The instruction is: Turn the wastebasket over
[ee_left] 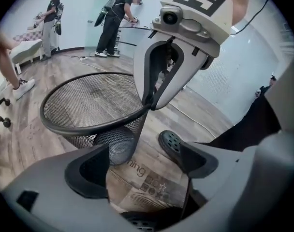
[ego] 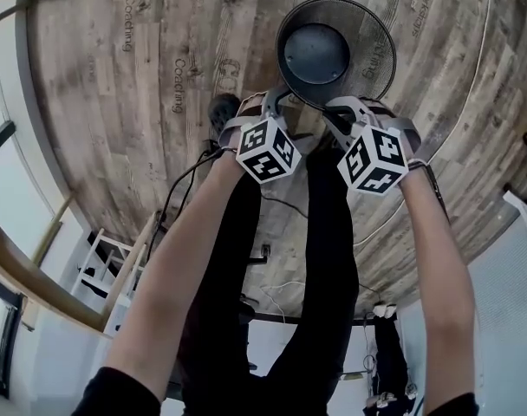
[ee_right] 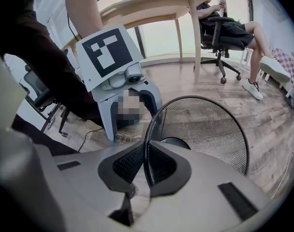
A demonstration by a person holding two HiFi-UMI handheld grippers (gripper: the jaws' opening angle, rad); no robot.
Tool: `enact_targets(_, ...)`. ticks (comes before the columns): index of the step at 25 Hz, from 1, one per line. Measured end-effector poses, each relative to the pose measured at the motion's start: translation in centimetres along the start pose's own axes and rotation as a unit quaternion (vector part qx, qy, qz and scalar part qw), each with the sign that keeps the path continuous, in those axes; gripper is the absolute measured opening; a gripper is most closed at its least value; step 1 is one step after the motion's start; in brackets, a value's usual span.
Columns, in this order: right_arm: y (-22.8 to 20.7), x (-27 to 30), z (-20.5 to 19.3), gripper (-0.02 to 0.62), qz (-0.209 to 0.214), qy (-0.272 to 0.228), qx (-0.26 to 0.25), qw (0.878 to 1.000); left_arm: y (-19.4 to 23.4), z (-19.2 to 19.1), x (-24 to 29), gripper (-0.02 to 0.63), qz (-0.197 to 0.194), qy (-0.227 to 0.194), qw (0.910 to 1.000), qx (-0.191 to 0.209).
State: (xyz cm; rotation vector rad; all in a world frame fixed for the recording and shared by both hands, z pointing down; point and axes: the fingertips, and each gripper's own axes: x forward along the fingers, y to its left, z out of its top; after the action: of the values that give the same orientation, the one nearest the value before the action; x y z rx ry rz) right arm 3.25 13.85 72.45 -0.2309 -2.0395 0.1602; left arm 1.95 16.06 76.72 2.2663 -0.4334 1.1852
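The wastebasket (ego: 335, 52) is a black wire-mesh bin on the wooden floor in front of my feet, its open mouth facing up. My right gripper (ego: 335, 113) is shut on the near part of its rim (ee_right: 146, 144); in the right gripper view the thin rim runs straight between the two pads. In the left gripper view the same gripper (ee_left: 150, 100) pinches the rim of the tilted wastebasket (ee_left: 91, 105). My left gripper (ego: 276, 102) hangs beside the rim on its left, apart from it. Its jaws (ee_left: 142, 166) are open, with only floor between them.
A dark shoe (ee_left: 170, 141) stands near the bin's base, and a black cable (ego: 178, 189) trails over the floor. A round wooden table (ee_right: 152, 6) and a person on an office chair (ee_right: 224, 28) are beyond the bin. Two people stand by the far wall (ee_left: 113, 23).
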Motion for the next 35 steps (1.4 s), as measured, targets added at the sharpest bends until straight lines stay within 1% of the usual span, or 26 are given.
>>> enact_targets(3,0.7,0.7,-0.1,0.055,0.006,0.005,-0.004,1.000,-0.4,-0.8,0.2,0.483,0.001,0.008,1.0000,0.005)
enact_targets(6,1.6,1.5,-0.4,0.055,0.014,0.009,-0.002,1.000,-0.7,-1.6,0.4,0.482,-0.002,0.014,0.9999,0.001)
enact_targets(15,3.6,3.3,-1.2,0.060,0.019,0.025,-0.006,0.999,-1.7,-3.2,0.9,0.482,-0.008,0.029,0.9995,0.002)
enact_targets(19,4.0,3.6,-1.6,0.061,0.030,0.034,0.007,0.999,-2.0,-3.4,0.9,0.482,-0.007,0.032,0.9994,0.007)
enact_targets(23,4.1,3.5,-1.4,0.061,0.035,0.037,0.012,0.999,-1.7,-3.9,0.5,0.482,0.001,0.035,0.9994,0.002)
enact_targets(29,4.2,0.9,-0.1,0.060,0.029,0.030,0.025,0.999,-1.9,-4.5,-2.2,0.482,0.013,0.049,0.9987,-0.008)
enact_targets(32,4.3,-1.4,0.4,0.060,0.021,0.036,0.029,0.999,-2.0,-3.5,-4.7,0.482,0.026,0.038,0.9986,-0.024)
enact_targets(35,4.2,-4.4,1.3,0.060,0.010,0.035,0.044,0.998,-2.0,-1.7,-7.5,0.482,0.041,0.021,0.9983,-0.035)
